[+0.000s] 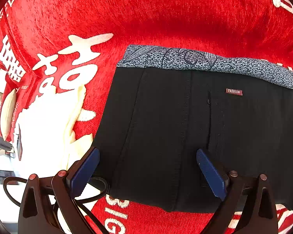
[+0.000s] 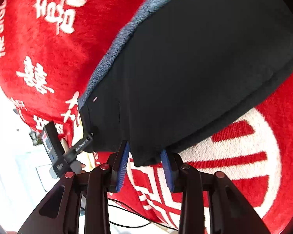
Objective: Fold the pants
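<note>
Black pants (image 1: pixel 185 128) with a grey patterned waistband (image 1: pixel 185 59) and a small "FASHION" label (image 1: pixel 233 91) lie folded on a red cloth. My left gripper (image 1: pixel 148 157) hovers over their near part, blue fingers wide apart and empty. In the right wrist view the pants (image 2: pixel 195 68) fill the upper right. My right gripper (image 2: pixel 145 152) has its blue fingers on either side of the pants' near corner, with a gap still showing between them.
The red cloth (image 1: pixel 166 15) with white lettering covers the surface. A cream cloth (image 1: pixel 74 128) lies left of the pants. The left gripper's body (image 2: pixel 68 152) shows at lower left in the right wrist view. Black cables (image 1: pixel 91 197) trail near the front edge.
</note>
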A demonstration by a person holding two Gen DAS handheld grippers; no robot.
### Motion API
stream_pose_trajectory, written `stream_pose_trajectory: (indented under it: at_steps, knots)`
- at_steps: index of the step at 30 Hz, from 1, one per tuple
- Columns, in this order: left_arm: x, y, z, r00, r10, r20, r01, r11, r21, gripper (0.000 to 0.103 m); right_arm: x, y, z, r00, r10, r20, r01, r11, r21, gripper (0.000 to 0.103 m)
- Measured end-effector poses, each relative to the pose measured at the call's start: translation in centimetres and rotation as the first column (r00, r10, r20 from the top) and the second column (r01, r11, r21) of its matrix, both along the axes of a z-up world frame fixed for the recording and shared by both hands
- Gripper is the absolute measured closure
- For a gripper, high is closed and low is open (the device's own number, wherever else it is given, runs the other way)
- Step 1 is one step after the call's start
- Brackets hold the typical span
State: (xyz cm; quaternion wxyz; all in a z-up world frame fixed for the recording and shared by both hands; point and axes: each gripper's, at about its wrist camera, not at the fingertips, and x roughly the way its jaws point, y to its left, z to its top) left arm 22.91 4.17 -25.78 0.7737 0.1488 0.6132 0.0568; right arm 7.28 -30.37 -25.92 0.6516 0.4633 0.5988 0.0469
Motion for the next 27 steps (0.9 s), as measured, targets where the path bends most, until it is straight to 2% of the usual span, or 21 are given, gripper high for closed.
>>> stream_pose_trajectory:
  at_steps: [1,2,4,5,7,8,9,11,12,14,16,19,23,24,27]
  knots:
    - [0.0,-0.1,0.2,1.000,-0.002,0.001,0.002,1.000,0.005,0.003,0.1,-0.2,-0.1,1.000,-0.019,-0.017,0.019,1.000,0.004,0.095]
    - [0.0,-0.3,0.5,1.000,-0.011,0.007,0.011,1.000,0.015,0.003,0.3,-0.4,0.3,1.000,-0.029,-0.008,0.029,0.999,0.013,0.097]
    - [-0.2,-0.5,0.7,0.999,-0.029,0.022,0.029,0.999,0.024,0.003,0.4,0.0,2.4,0.998,0.009,0.056,-0.007,0.999,-0.041,0.098]
    - [-0.3,-0.4,0.4,0.999,-0.038,0.016,0.037,0.999,0.024,0.003,-0.1,0.4,2.8,0.998,0.046,0.053,-0.041,0.995,-0.093,0.098]
    - [-0.4,-0.1,-0.4,1.000,-0.026,0.000,0.026,1.000,0.014,0.002,-1.2,0.6,1.0,0.998,0.058,-0.021,-0.060,0.992,-0.111,0.098]
    - [-0.4,0.0,-0.3,1.000,-0.017,0.002,0.017,1.000,0.010,0.002,-2.0,0.4,-0.3,0.997,0.034,-0.063,-0.040,0.995,-0.094,0.098]
    - [-0.4,-0.1,0.0,1.000,-0.013,-0.004,0.013,1.000,0.015,0.002,-2.4,0.2,-0.7,0.998,0.016,-0.066,-0.021,0.997,-0.068,0.098]
    - [-0.6,-0.7,0.8,1.000,-0.029,-0.007,0.029,0.999,0.017,0.002,-2.4,0.1,0.1,0.998,0.035,-0.045,-0.037,0.998,-0.050,0.096]
    - [-0.8,-1.1,1.2,0.999,-0.040,-0.008,0.040,0.999,0.007,0.002,-2.3,0.1,1.0,0.997,0.067,-0.049,-0.071,0.994,-0.086,0.095]
    - [-1.4,-2.6,2.4,0.998,-0.066,-0.005,0.065,0.997,-0.044,0.002,-2.0,-0.5,2.8,0.991,0.130,-0.036,-0.134,0.981,-0.138,0.092]
    - [-2.3,-5.1,3.4,0.995,-0.102,-0.006,0.101,0.988,-0.118,0.002,-1.5,-1.6,4.4,0.989,0.147,-0.013,-0.147,0.967,-0.209,0.092]
    - [-3.6,-9.6,3.3,0.987,-0.162,-0.025,0.153,0.967,-0.201,0.002,0.4,-3.9,6.2,0.989,0.146,0.024,-0.133,0.947,-0.291,0.090]
    - [-5.5,-16.1,1.2,0.968,-0.244,-0.066,0.221,0.944,-0.244,0.002,3.2,-6.9,5.8,0.983,0.179,0.031,-0.149,0.892,-0.427,0.064]
    - [-6.1,-17.6,0.4,0.963,-0.261,-0.071,0.239,0.943,-0.231,0.002,3.5,-7.4,5.6,0.982,0.186,0.025,-0.155,0.881,-0.447,0.064]
    - [-6.5,-18.3,0.1,0.968,-0.247,-0.038,0.234,0.949,-0.213,0.002,3.0,-10.0,4.5,0.984,0.177,-0.012,-0.160,0.858,-0.487,0.064]
